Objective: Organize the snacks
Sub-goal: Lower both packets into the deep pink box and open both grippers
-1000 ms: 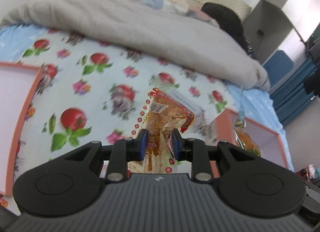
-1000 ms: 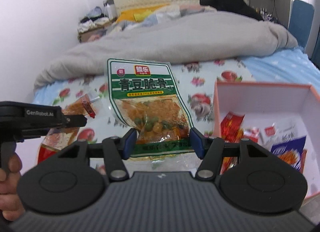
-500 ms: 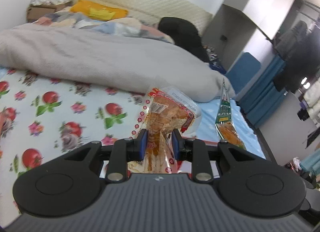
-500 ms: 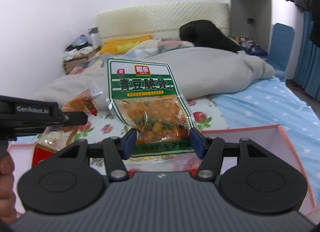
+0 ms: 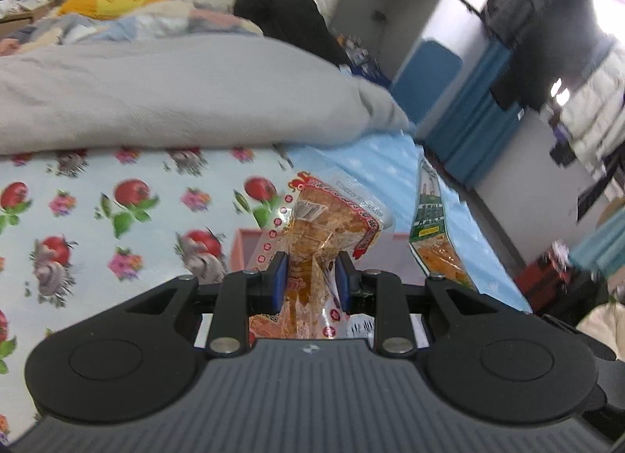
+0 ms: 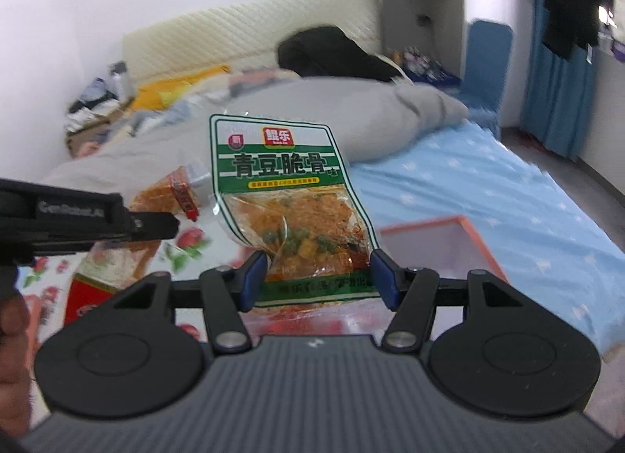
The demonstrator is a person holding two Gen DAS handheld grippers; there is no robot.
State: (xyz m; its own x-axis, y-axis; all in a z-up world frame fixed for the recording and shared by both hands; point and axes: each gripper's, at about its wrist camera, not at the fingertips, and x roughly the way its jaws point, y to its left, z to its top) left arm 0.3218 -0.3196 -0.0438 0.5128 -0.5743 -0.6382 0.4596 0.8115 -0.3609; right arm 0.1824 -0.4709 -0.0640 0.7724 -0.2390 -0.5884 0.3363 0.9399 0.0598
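Jaws clamping snack packets (image 5: 328, 226) (image 6: 289, 195) above pink box (image 6: 465, 242), contents apparently hidden.

Green-labelled snack pouch (image 6: 291, 203) upright, orange crumpled snack packet (image 5: 324, 234) upright, both held aloft

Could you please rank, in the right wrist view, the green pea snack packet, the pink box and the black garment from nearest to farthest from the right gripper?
1. Green pea snack packet, between the right gripper fingers.
2. Pink box, lower right on the bed.
3. Black garment, by the headboard.
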